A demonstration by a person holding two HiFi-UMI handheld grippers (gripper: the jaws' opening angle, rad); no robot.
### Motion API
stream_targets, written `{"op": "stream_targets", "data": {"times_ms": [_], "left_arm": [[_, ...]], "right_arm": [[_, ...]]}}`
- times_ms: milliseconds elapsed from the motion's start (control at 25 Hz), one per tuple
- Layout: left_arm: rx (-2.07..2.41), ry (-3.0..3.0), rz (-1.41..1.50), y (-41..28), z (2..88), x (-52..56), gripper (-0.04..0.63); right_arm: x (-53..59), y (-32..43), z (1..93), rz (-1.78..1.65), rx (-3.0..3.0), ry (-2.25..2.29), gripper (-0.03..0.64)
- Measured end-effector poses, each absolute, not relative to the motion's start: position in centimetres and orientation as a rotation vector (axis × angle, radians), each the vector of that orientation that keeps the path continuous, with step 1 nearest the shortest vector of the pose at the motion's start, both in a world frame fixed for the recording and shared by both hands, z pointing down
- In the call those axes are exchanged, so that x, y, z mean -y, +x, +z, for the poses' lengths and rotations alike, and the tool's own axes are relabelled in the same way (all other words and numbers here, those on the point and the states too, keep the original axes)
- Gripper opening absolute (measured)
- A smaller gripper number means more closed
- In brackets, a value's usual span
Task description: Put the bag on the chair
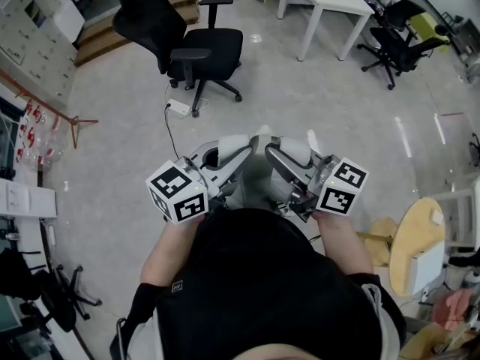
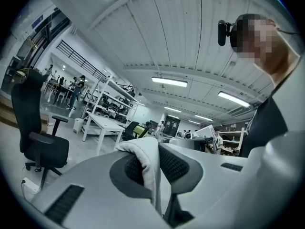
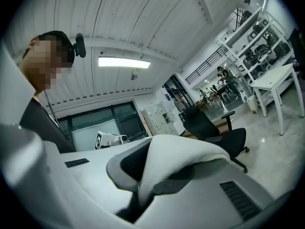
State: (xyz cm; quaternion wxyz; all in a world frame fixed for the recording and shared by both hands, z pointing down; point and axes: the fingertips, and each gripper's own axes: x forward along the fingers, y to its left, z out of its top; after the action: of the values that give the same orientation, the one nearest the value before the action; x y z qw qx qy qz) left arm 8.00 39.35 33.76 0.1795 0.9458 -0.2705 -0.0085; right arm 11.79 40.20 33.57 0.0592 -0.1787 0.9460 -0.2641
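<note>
White fabric of the bag (image 1: pixel 259 167) is pinched at two spots, with the left gripper (image 2: pixel 153 167) and the right gripper (image 3: pixel 147 175) each clamped tight on a fold, apparently so the load hangs evenly between them in front of the person's chest. The black office chair (image 1: pixel 196 47) stands well apart across the pale floor (image 1: pixel 322 103), so a carry likely comes before any setting down.

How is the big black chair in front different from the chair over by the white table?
The near chair is all black; the far chair shows a yellow-green part. The near chair stands out on open floor; the far chair sits close beside the white table. Both are office chairs on star-shaped bases.
</note>
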Motion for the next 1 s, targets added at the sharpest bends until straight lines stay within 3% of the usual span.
{"op": "stream_targets", "data": {"times_ms": [360,1000], "left_arm": [[0.687,2.655,-0.002,7.6,35.8,-34.7,0.054],[0.728,2.789,0.061,-2.3,34.1,-19.8,0.054]], "right_arm": [[-35.6,11.4,35.1,-0.862,-2.822,-0.628,0.029],[-21.3,1.6,33.8,-0.881,-2.789,-0.623,0.031]]}}
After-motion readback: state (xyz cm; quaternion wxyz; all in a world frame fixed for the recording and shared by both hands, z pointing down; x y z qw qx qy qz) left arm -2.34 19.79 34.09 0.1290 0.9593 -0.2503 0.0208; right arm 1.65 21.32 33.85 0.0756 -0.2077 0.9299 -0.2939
